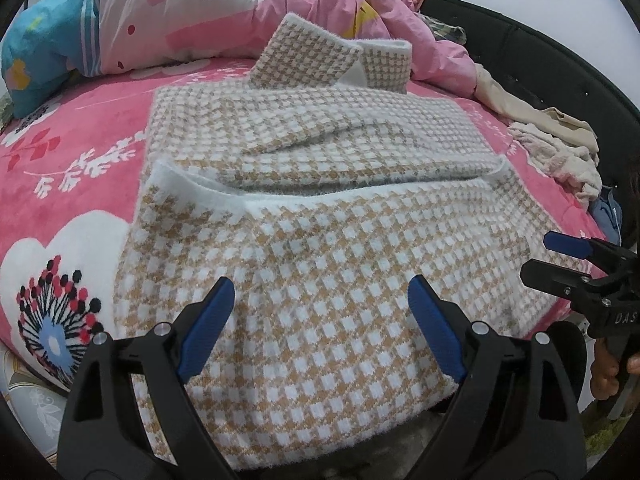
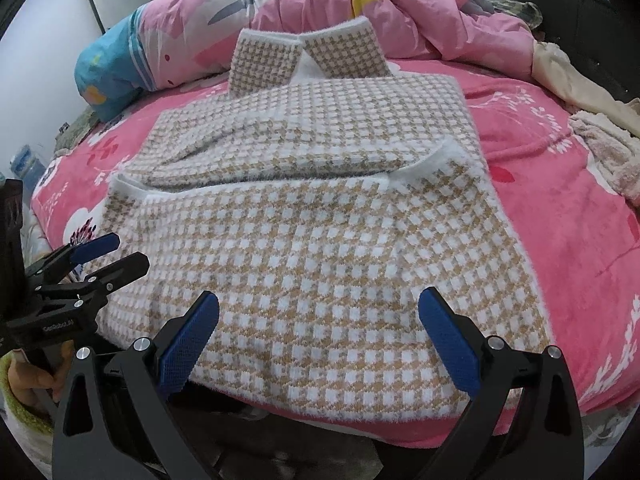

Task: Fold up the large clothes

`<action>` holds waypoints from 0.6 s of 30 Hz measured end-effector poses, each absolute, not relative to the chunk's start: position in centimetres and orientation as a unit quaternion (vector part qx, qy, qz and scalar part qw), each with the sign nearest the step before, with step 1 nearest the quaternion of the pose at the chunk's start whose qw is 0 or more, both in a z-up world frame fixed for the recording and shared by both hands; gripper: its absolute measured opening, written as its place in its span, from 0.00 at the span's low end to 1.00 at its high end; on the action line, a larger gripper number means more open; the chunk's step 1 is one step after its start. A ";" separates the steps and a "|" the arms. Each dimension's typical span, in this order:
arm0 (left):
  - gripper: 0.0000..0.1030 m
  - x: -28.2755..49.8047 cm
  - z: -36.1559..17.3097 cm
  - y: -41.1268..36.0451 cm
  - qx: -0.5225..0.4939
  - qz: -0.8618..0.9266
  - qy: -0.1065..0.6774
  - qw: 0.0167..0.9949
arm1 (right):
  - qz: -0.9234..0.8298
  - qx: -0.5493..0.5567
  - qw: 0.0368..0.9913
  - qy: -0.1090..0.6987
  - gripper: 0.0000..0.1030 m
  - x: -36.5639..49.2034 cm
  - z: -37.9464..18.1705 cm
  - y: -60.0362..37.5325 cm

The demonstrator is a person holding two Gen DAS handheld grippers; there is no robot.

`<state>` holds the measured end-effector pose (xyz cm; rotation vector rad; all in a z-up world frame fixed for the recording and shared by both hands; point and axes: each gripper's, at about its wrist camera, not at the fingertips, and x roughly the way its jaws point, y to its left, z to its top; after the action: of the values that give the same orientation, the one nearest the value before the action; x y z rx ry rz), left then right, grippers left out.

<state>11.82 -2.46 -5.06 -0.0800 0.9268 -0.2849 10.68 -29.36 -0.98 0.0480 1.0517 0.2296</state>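
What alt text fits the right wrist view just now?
A beige-and-white houndstooth sweater lies partly folded on a pink floral blanket, sleeves tucked across it, collar far from the camera. The right tongs hover open above its near hem, holding nothing. The left tongs show at left.

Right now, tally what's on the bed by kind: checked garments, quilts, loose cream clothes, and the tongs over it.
Checked sweater: 1
Pink quilt: 1
Cream clothes: 1 heap, pieces uncountable
Tongs: 2, left and right, both open
Total: 5
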 end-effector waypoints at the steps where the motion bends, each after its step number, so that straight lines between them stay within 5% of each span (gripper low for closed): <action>1: 0.82 11.9 -5.0 -2.5 -0.038 -0.136 0.445 0.884 | 0.110 0.023 0.859 0.500 0.94 10.7 -0.9 -29.4; 18: 0.82 13.4 -3.6 -2.6 -0.031 -0.114 0.434 0.893 | 0.114 0.047 0.863 0.489 0.94 11.6 0.1 -30.7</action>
<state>13.38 -2.60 -3.60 -0.0653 0.8993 -0.2364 11.59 -30.71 0.11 0.0992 1.0253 0.2386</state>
